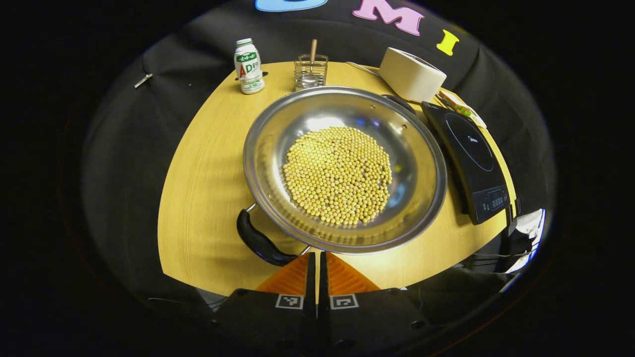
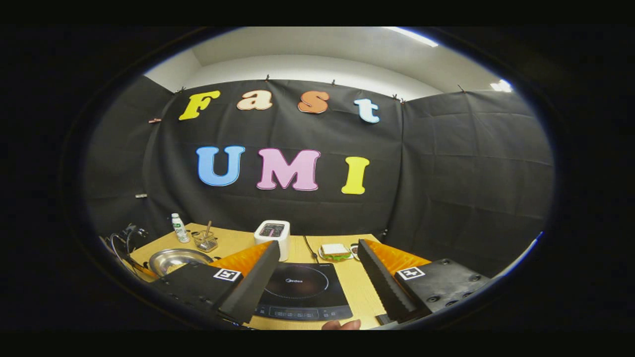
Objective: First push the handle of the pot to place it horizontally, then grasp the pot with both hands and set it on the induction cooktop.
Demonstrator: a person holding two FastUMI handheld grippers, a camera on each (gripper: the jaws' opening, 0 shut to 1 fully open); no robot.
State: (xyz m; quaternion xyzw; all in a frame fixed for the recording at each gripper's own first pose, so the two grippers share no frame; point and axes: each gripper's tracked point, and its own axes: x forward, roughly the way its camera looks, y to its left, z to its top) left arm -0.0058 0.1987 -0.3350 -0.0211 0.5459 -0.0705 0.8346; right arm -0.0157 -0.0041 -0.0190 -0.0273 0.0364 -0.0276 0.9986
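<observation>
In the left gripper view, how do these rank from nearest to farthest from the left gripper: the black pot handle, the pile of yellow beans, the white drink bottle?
1. The black pot handle, just ahead and to the left of the closed left gripper.
2. The pile of yellow beans, in the middle of the steel pot, straight ahead.
3. The white drink bottle, at the table's far edge, to the left.

The wooden table (image 1: 208, 198) carries pot (image 1: 342, 168), induction cooktop (image 1: 469, 158), bottle (image 1: 248, 66), toaster (image 1: 412, 74).
</observation>
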